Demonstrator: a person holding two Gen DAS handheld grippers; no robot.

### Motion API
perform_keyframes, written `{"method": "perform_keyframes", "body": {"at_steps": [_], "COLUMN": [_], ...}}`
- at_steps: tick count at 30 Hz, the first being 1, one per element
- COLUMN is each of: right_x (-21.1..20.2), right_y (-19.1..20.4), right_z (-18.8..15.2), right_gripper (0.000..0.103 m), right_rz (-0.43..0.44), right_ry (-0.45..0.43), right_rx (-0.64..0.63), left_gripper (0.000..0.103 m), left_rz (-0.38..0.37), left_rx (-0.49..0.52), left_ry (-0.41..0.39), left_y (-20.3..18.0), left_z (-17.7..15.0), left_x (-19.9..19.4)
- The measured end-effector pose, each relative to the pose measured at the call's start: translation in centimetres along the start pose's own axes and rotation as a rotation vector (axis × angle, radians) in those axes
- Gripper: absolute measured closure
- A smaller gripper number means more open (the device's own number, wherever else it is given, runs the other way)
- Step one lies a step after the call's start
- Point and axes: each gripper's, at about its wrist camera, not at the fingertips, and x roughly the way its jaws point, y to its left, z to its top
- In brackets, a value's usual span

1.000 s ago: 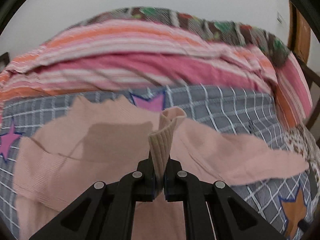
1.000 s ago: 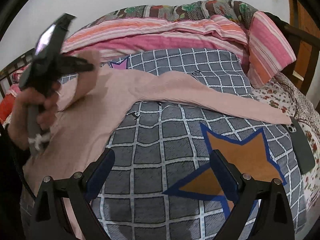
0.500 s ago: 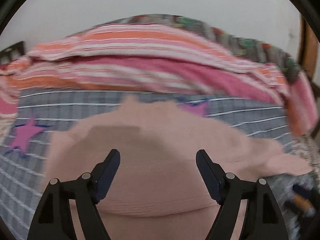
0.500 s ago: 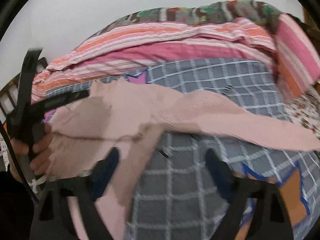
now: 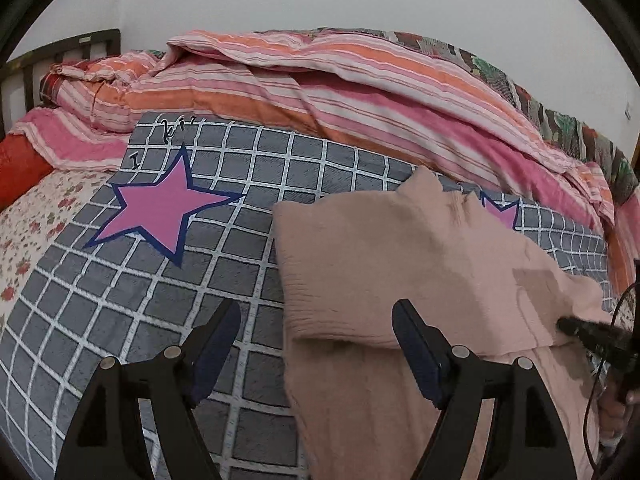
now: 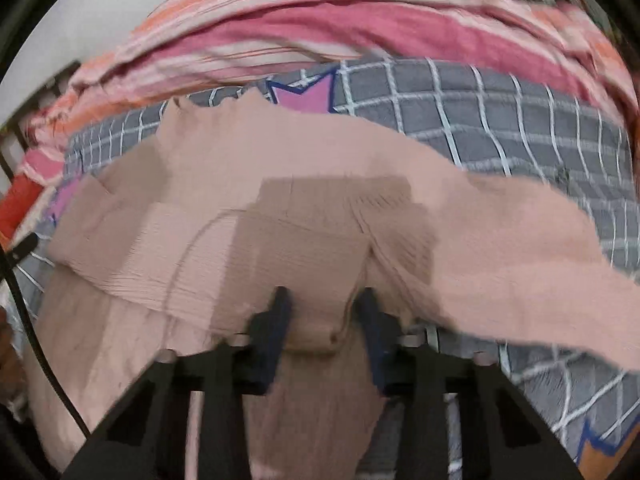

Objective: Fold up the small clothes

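Note:
A pale pink ribbed garment (image 5: 384,264) lies on a grey checked blanket (image 5: 120,300) on a bed, with one sleeve folded over its body. My left gripper (image 5: 316,344) is open and empty, hovering over the garment's left edge. In the right wrist view the garment (image 6: 320,184) fills the middle, and its other sleeve (image 6: 520,248) stretches out to the right. My right gripper (image 6: 322,316) is low on the garment with its jaws partly open around a bunch of the pink cloth. The right gripper's tip (image 5: 580,330) shows at the right edge of the left wrist view.
A striped pink and orange duvet (image 5: 340,92) is heaped along the far side of the bed. The blanket has a pink star (image 5: 160,204). A floral sheet (image 5: 36,220) and a dark headboard (image 5: 60,50) lie to the left. A black cable (image 6: 24,312) hangs at the left.
My left gripper let go of the sleeve cuff, opened and swung left. My right gripper moved in from over the bare blanket onto the garment and narrowed its jaws around the cloth.

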Motion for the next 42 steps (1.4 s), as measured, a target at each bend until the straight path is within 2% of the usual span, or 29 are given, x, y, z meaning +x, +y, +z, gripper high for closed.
{"method": "perform_keyframes", "body": {"at_steps": [2,4,7,8,10,13,15,17,18,19,21,24,28,30,34,36,38,42], "right_x": [-0.2,-1.3,-3.0,-2.8,-1.9,-0.1,0.4,-0.2,-1.0,-1.6,-3.4,-6.4,-9.8,-11.0,-10.4,-10.5,-10.5,-9.2], "right_y": [0.9,1.4,-0.1,-0.6,-1.4,-2.0,-2.1,-2.3,-2.6,-2.9,-3.9,-7.5,-14.3,-18.0,-22.7,-23.5,-24.5,-27.0], "right_z": [0.4,0.8,1.4,1.8,1.7,1.1,1.1,1.0,0.8,0.5,-0.3,-2.6,-6.2,-8.1,-10.8,-11.2,-11.0,-9.5], "right_gripper": [0.099,0.1,0.1,0.1,0.1,0.1,0.099,0.09,0.081,0.068,0.053,0.051,0.046,0.039,0.038,0.038,0.037,0.037], "right_rz": [-0.022,-0.029,0.005,-0.001,-0.066,-0.07,-0.082,-0.063,-0.039,-0.032,-0.046,-0.124,-0.213,-0.243,-0.189,-0.165,-0.192,-0.199], "right_ry": [-0.024,-0.097,-0.16,-0.158,-0.137,-0.067,-0.046,-0.038,-0.044,-0.055,-0.101,-0.161,-0.165,-0.154,-0.099,-0.135,-0.155,-0.141], "right_rx": [-0.062,-0.089,-0.032,-0.016,0.002,0.029,0.027,0.038,0.048,0.054,0.064,0.109,0.244,0.314,0.442,0.463,0.482,0.566], "left_gripper": [0.026,0.026,0.026,0.026,0.026,0.026,0.026,0.026,0.026,0.025,0.022,0.019,0.016,0.015,0.014,0.013,0.013,0.011], "left_rz": [0.012,0.0,-0.017,-0.022,-0.033,-0.039,-0.025,-0.02,-0.009,0.003,0.004,0.02,0.037,0.042,0.056,0.063,0.072,0.081], "left_rx": [0.017,0.042,0.089,0.1,0.112,0.12,0.132,0.143,0.154,0.164,0.176,0.188,0.199,0.2,0.203,0.206,0.208,0.212], "left_ry": [0.007,0.011,0.009,0.011,0.018,0.039,0.08,0.123,0.13,0.126,0.12,0.12,0.113,0.11,0.111,0.111,0.113,0.119], "left_y": [-0.3,-0.9,-2.5,-2.9,-3.7,-4.6,-5.0,-5.1,-5.1,-5.2,-5.3,-5.5,-5.8,-5.7,-5.8,-5.9,-5.9,-5.9], "left_z": [0.3,0.8,1.4,1.5,1.6,1.5,1.0,0.3,-0.1,-0.4,-0.6,-0.8,-1.1,-1.1,-1.0,-1.0,-1.1,-1.1], "left_x": [0.4,0.6,0.9,1.0,1.5,2.8,4.0,5.2,5.5,5.6,5.6,5.7,5.7,5.7,5.7,5.7,5.8,5.9]}}
